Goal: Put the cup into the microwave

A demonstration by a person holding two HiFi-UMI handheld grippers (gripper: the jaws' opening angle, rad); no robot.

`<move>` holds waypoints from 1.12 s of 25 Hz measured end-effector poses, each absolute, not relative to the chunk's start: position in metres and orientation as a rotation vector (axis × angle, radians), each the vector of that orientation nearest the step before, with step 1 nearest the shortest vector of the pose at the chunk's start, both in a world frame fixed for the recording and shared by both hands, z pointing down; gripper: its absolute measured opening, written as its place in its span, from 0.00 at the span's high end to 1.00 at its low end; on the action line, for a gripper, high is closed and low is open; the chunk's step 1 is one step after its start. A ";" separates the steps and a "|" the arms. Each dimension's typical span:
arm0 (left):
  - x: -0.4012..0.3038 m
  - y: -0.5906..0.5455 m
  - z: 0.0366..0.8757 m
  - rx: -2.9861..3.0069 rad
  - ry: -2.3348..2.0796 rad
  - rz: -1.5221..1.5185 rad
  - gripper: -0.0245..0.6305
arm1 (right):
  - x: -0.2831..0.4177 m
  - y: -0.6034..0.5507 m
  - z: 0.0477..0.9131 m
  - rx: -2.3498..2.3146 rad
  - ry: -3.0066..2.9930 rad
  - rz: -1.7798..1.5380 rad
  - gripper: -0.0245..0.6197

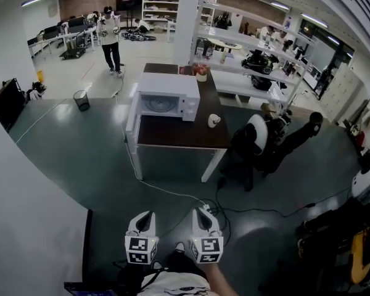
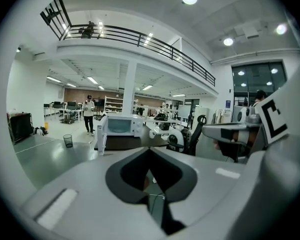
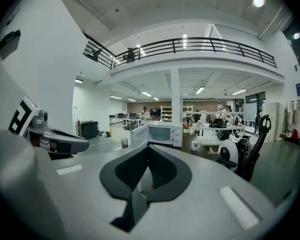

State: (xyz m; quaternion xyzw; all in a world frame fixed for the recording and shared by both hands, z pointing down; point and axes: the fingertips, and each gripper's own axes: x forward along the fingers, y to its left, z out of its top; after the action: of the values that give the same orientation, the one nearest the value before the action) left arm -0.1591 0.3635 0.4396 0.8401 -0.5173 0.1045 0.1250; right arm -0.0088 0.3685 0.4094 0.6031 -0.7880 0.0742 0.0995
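Far across the floor [image 1: 80,159], on the dark surface [image 1: 172,134], the cup [image 1: 214,121] sits just right of the microwave [image 1: 169,96] (door open, inside too small to make out). Left gripper [image 1: 145,214] and right gripper [image 1: 201,213] hang side by side, well apart from it, both with fingers pressed together, empty.

White tongs [image 1: 145,214] [image 1: 203,211], black-square marker cubes [image 1: 141,250]

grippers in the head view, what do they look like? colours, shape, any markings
The left gripper and the right gripper look alike. Each has a pale grey-white shell that tapers to a point, with dark textured inner pads. Each carries a cube printed with black-and-white square markers. No cable running to either one can be made out.
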 end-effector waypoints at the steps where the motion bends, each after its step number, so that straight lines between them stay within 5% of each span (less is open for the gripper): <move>1: -0.161 0.358 0.440 2.440 -1.521 0.304 0.96 | -0.009 0.361 0.408 1.781 -2.340 0.212 0.96; 28: -0.109 0.214 0.426 2.367 -1.641 0.335 0.96 | 0.015 0.243 0.397 1.513 -2.541 0.210 0.96</move>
State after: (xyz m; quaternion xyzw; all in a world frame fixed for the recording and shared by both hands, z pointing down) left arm -0.1087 0.2140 0.4258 0.8103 -0.5619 0.1146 0.1208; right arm 0.0150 0.2431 0.3974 0.5083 -0.8537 0.0704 0.0881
